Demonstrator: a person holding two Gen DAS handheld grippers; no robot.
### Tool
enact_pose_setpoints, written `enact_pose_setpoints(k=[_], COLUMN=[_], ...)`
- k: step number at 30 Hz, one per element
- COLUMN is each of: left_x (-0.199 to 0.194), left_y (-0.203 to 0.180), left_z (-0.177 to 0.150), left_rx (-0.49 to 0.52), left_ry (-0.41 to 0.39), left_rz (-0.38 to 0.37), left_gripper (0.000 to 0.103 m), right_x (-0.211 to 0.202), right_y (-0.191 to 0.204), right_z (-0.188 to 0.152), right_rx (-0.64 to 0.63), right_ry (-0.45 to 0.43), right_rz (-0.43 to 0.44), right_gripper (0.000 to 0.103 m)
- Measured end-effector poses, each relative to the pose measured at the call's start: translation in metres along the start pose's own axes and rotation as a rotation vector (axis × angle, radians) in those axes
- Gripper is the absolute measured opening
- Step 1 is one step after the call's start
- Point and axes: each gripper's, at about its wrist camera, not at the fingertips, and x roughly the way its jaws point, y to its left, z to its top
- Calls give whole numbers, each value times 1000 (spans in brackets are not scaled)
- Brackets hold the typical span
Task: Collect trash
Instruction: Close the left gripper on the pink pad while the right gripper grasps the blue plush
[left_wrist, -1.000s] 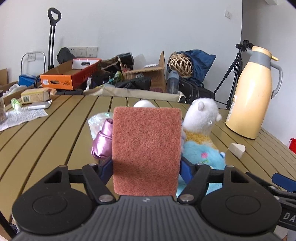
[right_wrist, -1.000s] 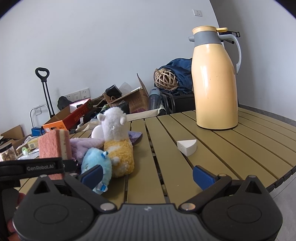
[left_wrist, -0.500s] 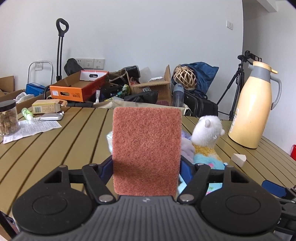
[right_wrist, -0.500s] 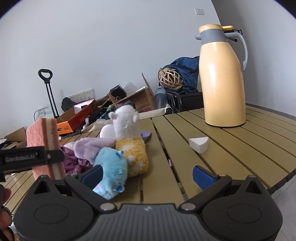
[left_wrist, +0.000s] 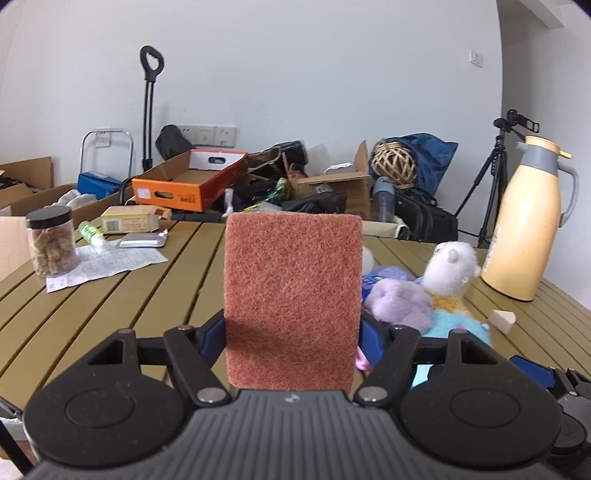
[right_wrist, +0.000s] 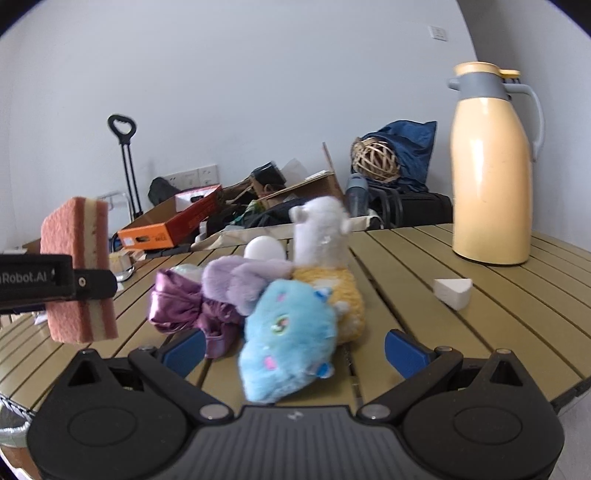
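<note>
The left gripper has carried the sponge, clamped upright, up off the table; it looks ready for binning. The right gripper hangs wide, empty, before the 3 plush toys.

A rust-pink scouring sponge, cream foam showing between its pink faces, is gripped by black tongs with blue pads. The slatted surface is olive-tan. On it lie a sky-blue plush, a white-and-yellow plush, a lilac plush and shiny purple fabric; far right, a butter-yellow flask with a grey collar.
</note>
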Motion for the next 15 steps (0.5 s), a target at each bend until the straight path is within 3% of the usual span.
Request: enact_pose_setpoints(k=[9,15], left_x=[0,-1], left_y=[18,19], left_z=[-2,-3], left_rx=[-15,-15], left_ry=[19,16], left_rz=[31,34], left_gripper=[72,72], right_x=[22,33], right_y=[8,0], right_z=[-3,-4], right_rx=[34,77], right_ry=[25,41], right_rz=[-25,-37], right_gripper=[101,87])
